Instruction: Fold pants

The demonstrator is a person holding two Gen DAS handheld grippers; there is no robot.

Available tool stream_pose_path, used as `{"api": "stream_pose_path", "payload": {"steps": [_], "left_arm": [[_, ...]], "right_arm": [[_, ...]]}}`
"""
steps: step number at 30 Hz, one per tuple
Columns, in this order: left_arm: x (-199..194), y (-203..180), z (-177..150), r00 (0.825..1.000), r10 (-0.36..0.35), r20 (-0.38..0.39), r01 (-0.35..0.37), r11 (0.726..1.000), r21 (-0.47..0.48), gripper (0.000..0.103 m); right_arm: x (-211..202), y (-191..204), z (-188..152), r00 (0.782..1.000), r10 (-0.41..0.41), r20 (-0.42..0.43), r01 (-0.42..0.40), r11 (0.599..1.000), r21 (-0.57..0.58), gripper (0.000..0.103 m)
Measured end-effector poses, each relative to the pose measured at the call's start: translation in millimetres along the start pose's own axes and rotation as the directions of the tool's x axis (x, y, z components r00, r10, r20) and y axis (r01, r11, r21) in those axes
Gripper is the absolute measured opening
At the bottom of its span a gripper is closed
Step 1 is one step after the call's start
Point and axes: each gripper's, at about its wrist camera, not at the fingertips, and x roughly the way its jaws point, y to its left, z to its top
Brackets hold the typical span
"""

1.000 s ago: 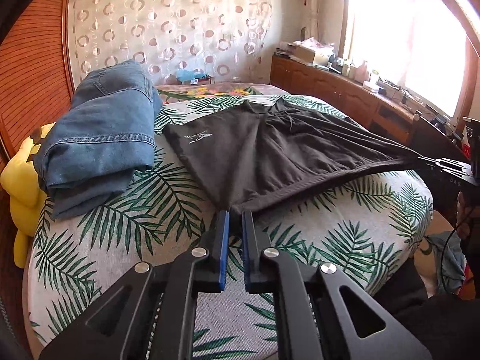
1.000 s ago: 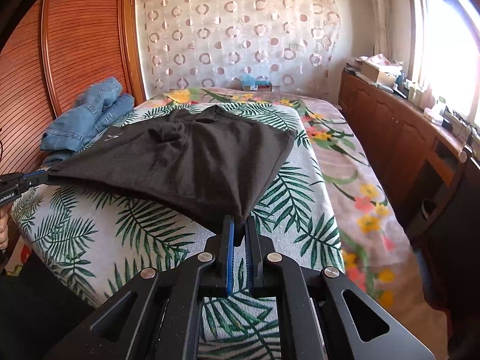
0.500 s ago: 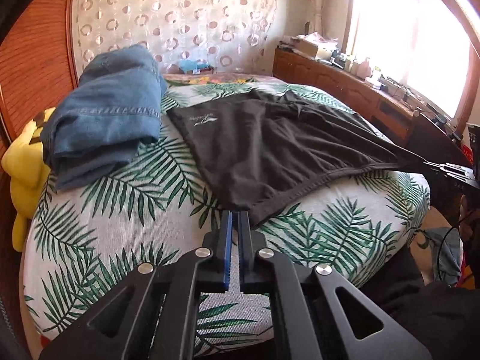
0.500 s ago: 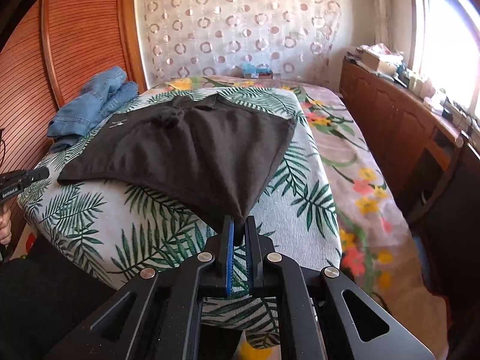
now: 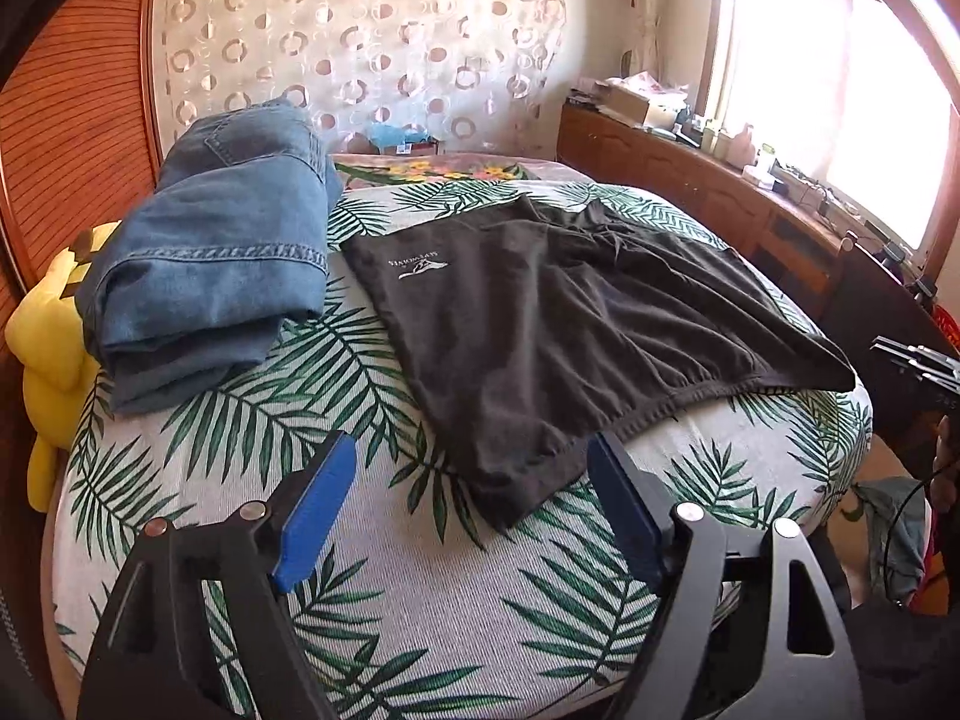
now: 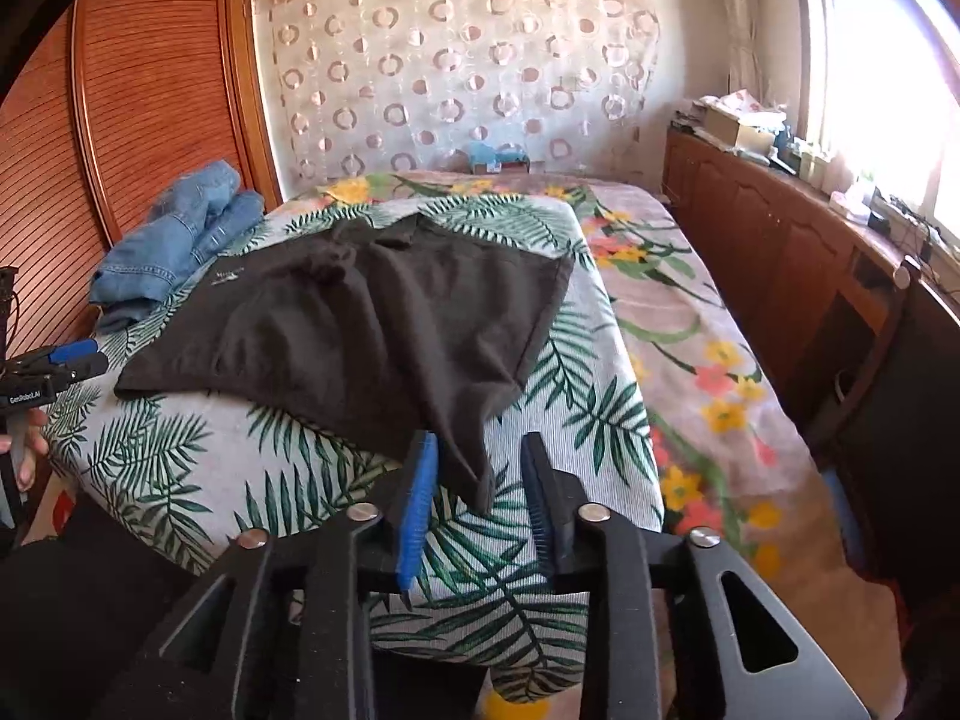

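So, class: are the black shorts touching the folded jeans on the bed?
Apart. In the left wrist view a strip of palm-leaf bedspread shows between the black shorts and the folded jeans.

Two black handheld grippers with blue pads

The left gripper (image 5: 468,498) and right gripper (image 6: 477,480) had matte black angular arms with triangular cut-outs, silver round screws and blue finger pads (image 5: 315,507); white lettering marked the left one's body at nine o'clock in the right view.
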Motion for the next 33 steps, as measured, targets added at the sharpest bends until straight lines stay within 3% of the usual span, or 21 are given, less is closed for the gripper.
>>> {"api": "stream_pose_path", "payload": {"steps": [5,7,11,16,21,27,33], "left_arm": [[7.9,1.9,0.9,1.0,0.013,-0.019,-0.013,1.0,-0.01,0.079],[14.4,0.7,-0.4,0.999,0.009,-0.049,-0.009,1.0,-0.002,0.068],[23.3,0.9,-1.0,0.996,-0.021,-0.09,0.02,1.0,-0.013,0.059],[30.1,-0.4,-2.4,0.994,-0.019,-0.109,0.017,1.0,-0.015,0.059],[32.5,-0.7,-4.0,0.993,-0.01,-0.114,0.01,1.0,-0.005,0.059],[31.5,1.5,-6.9,0.993,-0.009,-0.115,0.009,1.0,0.0,0.059],[31.8,2.0,-6.7,0.994,-0.011,-0.111,0.012,1.0,0.008,0.059]], "right_arm": [[15.0,-3.0,4.6,1.0,0.002,0.016,-0.002,1.0,0.025,0.038],[21.5,-5.2,7.7,1.0,-0.004,0.02,0.003,1.0,0.03,0.039],[39.6,-13.4,20.7,1.0,-0.012,0.028,0.012,1.0,0.028,0.039],[85.8,-36.4,46.2,1.0,-0.015,0.005,0.015,1.0,0.023,0.039],[139.7,-54.7,80.2,0.996,0.038,-0.082,-0.037,0.999,0.014,0.039],[193.5,-73.0,103.3,0.984,0.012,-0.177,-0.009,1.0,0.022,0.039],[216.9,-80.7,117.0,0.979,0.032,-0.202,-0.03,0.999,0.015,0.024]]}}
